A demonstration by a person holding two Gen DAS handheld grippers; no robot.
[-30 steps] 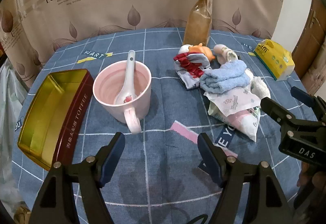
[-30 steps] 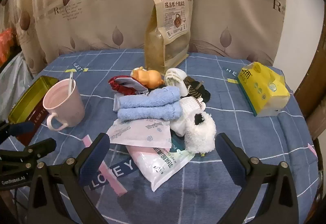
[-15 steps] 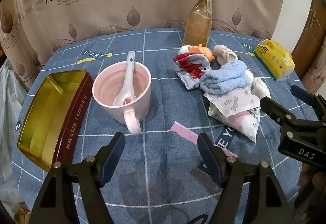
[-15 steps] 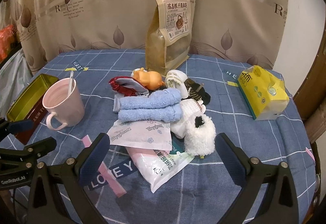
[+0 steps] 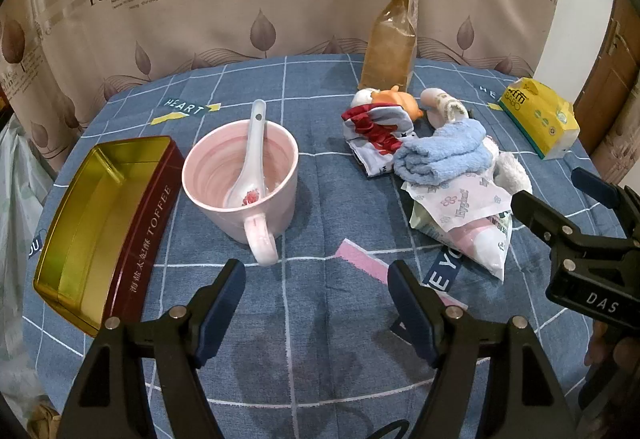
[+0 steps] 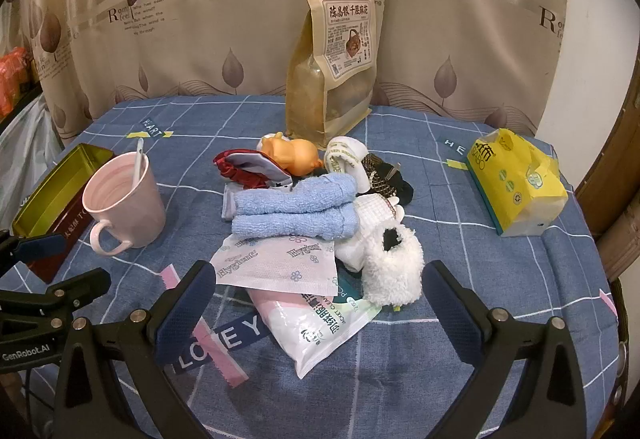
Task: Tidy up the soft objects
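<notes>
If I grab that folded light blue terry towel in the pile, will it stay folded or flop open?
The folded light blue terry towel looks soft and limp, so it will probably sag and unfold if pinched at one edge. It lies on the white Hygiene sachet, which may slide along. It probably weighs little.

A: The rolled terry towel (image 6: 296, 211) is showing pale blue, and the fluffy fleece pouch (image 6: 394, 267) beside it is looking white with a black opening.

B: The ceramic mug (image 5: 240, 175) is glowing pink with faint swirls inside; its spoon (image 5: 250, 155) is showing white.

A: The rectangular tin (image 5: 100, 223) is shining gold inside, dark red outside with pale lettering.

B: The tablecloth (image 5: 320, 319) is running blue with a white grid, and the tissue pack (image 6: 516, 187) is showing yellow.
</notes>
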